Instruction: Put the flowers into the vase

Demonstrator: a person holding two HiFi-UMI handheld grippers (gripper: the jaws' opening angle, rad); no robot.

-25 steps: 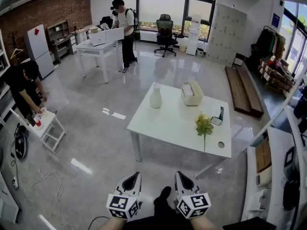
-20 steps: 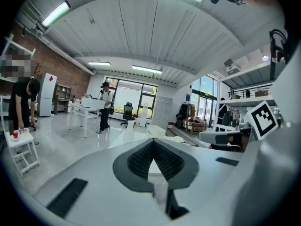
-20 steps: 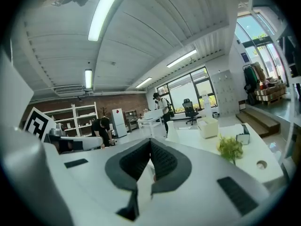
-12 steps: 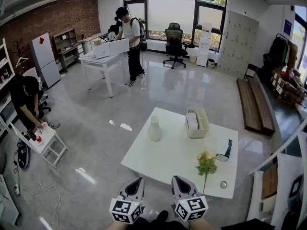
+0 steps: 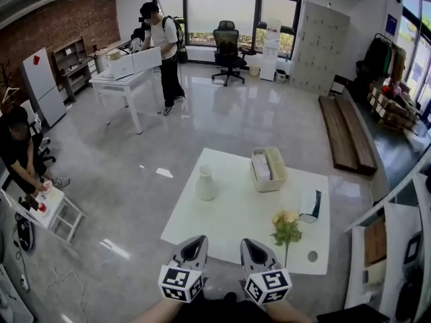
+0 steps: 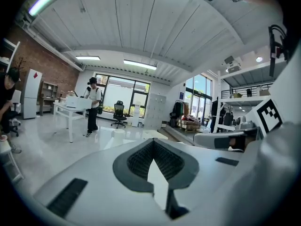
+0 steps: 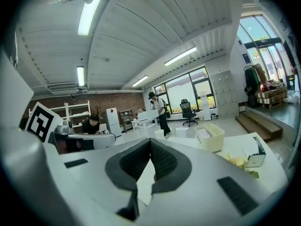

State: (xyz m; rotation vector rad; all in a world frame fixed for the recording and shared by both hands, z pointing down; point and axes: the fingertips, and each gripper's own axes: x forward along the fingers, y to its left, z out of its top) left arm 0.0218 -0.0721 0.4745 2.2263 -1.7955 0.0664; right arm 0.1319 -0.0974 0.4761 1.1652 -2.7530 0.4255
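A white vase [image 5: 205,184] stands upright at the left part of the white table [image 5: 236,214]. A sprig of yellow flowers with green leaves [image 5: 286,229] is near the table's front right, its stem pointing at the front edge. My left gripper [image 5: 194,242] and right gripper [image 5: 250,245] hang side by side at the table's near edge, both shut with nothing in them. The flowers lie just right of the right gripper. In the left gripper view the left gripper [image 6: 153,142] shows its pads meeting. In the right gripper view the right gripper [image 7: 150,142] is shut, with the flowers [image 7: 240,161] low at the right.
A cream basket [image 5: 267,169] sits at the table's far side and a small upright card [image 5: 309,206] at its right. One person [image 5: 161,46] stands by a far white desk [image 5: 121,73]; another [image 5: 17,153] bends over a small stool [image 5: 50,210] at left. Wooden benches [image 5: 347,136] lie at right.
Both grippers have come forward together up to the white table's near edge, which now sits closer in the head view. Their jaws stayed shut.
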